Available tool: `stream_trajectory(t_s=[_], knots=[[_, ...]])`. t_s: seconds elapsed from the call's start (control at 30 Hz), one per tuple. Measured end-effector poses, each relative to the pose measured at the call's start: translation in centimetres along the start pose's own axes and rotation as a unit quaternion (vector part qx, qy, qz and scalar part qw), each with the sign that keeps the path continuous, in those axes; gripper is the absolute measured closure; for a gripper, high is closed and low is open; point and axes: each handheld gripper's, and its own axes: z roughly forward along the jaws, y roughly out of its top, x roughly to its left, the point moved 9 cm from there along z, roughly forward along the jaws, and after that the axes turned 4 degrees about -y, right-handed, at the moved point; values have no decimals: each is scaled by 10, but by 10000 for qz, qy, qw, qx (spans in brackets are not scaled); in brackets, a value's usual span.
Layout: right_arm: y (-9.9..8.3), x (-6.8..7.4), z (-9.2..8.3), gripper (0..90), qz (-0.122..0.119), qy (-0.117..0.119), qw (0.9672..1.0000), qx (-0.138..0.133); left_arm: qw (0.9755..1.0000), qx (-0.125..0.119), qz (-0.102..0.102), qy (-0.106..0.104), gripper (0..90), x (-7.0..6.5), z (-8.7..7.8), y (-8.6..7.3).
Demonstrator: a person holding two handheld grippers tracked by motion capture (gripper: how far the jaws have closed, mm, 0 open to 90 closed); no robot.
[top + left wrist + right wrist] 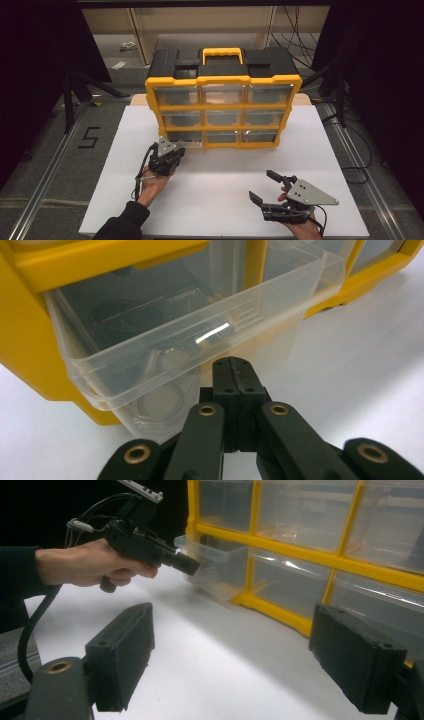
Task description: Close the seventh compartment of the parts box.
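A yellow and black organizer [223, 80] with clear drawers stands at the back of the white table [220, 200]. Its bottom-left drawer [187, 141] [200, 335] [220, 560] is pulled partly out, with a dark round object [125, 315] and clear round pieces [162, 402] inside. My left gripper [176, 150] [232, 365] [191, 567] is shut, its tips pressed together and resting against the drawer's clear front; I see nothing between the jaws. My right gripper [262, 185] [235, 655] stands open over the table's front right, with nothing between its pads [122, 650].
The other drawers [300, 505] sit flush in the yellow frame [295, 547]. A yellow carry handle [221, 51] tops the case. A cable [37, 620] trails from the left gripper. Metal rails [45, 170] run along the table's sides, and bare white table lies between the hands.
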Motion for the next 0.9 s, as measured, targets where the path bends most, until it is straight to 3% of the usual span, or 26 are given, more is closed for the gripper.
stream_trajectory(t_s=[0.9], knots=[[0,0,0,192,8,2,10000,-3,9998,-89,-111,125,899,10,9,8]])
